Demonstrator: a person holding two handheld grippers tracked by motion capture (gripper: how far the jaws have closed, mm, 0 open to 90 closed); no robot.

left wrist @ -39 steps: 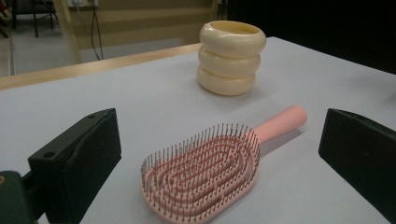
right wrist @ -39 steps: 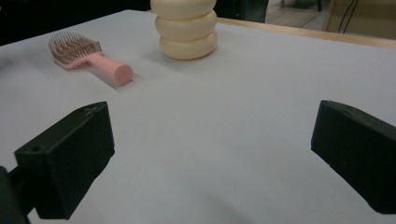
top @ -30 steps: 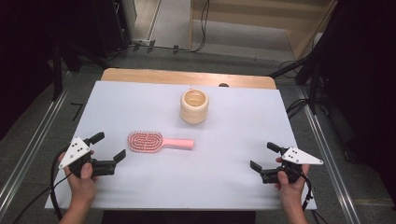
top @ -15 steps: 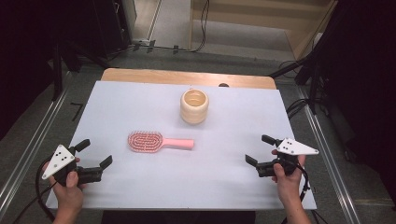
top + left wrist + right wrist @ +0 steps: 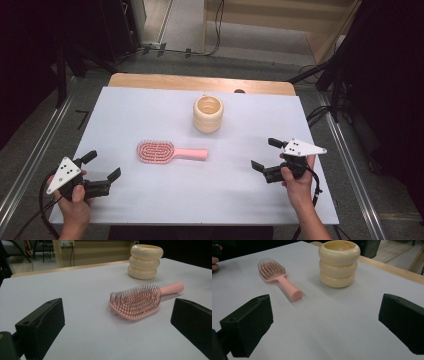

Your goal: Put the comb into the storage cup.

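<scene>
We are holding one gripper in each hand, both low over the near part of the white worktop (image 5: 150, 115). Our left gripper (image 5: 103, 172) is sitting at the near left corner, its grey three-cornered plate tilted up and its jaws spread wide, pointing across toward the hairbrush. Our right gripper (image 5: 263, 155) is hovering at the near right, wrist straight, jaws likewise spread wide and gripping nothing, aimed back toward the middle.

Between them, we are looking at one pink hairbrush (image 5: 170, 151) lying flat in the middle of the worktop, bristles up. Its oval plastic head is carrying rows of thin, dark-tipped pins, and its smooth round handle is pointing toward our right gripper. In the left gripper view the hairbrush (image 5: 140, 301) is lying ahead between the jaws, well apart from them.

Just beyond the hairbrush, we are seeing one cream cup (image 5: 208, 114), glossy and shaped like three stacked rings, standing upright with its mouth open. It is standing apart from the hairbrush, touching neither gripper.
</scene>
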